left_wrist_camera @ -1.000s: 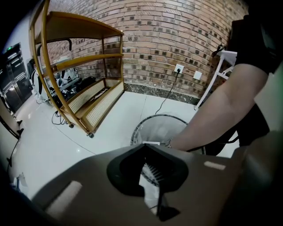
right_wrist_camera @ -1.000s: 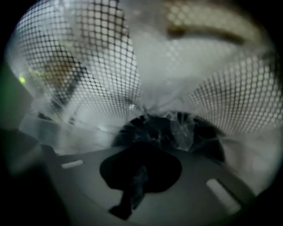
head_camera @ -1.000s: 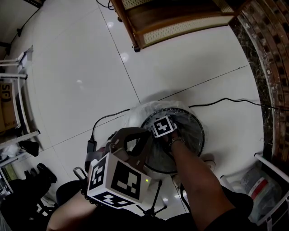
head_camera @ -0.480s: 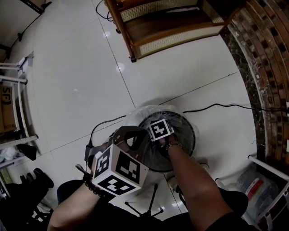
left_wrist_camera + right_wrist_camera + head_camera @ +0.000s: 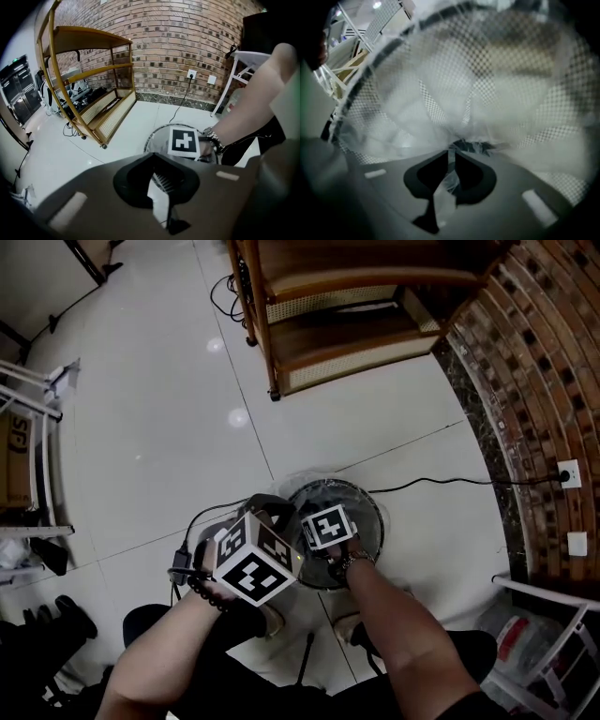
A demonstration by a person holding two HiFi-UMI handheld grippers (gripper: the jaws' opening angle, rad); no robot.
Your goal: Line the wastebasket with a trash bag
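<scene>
A round black mesh wastebasket (image 5: 371, 512) stands on the white tile floor, with a clear trash bag (image 5: 487, 89) inside it. My left gripper (image 5: 274, 514) sits at the basket's left rim. In the left gripper view its jaws (image 5: 152, 157) are shut on a thin strip of the bag's film. My right gripper (image 5: 452, 147) points down into the basket, and its marker cube (image 5: 326, 526) hides the tips from above. Its jaws have just been opening. A crumpled strand of film still lies between them, and the bag bunches toward the tips.
A wooden shelf unit (image 5: 328, 324) stands beyond the basket, and a brick wall (image 5: 525, 381) curves along the right. A black cable (image 5: 431, 484) runs to a wall socket (image 5: 568, 472). White racks stand at far left (image 5: 28, 427) and lower right (image 5: 553, 615). Tripod legs (image 5: 309, 657) lie near my feet.
The right gripper has risen inside the basket toward the rim. The left gripper stays at the left rim. The head view has pulled back, so the basket looks smaller.
</scene>
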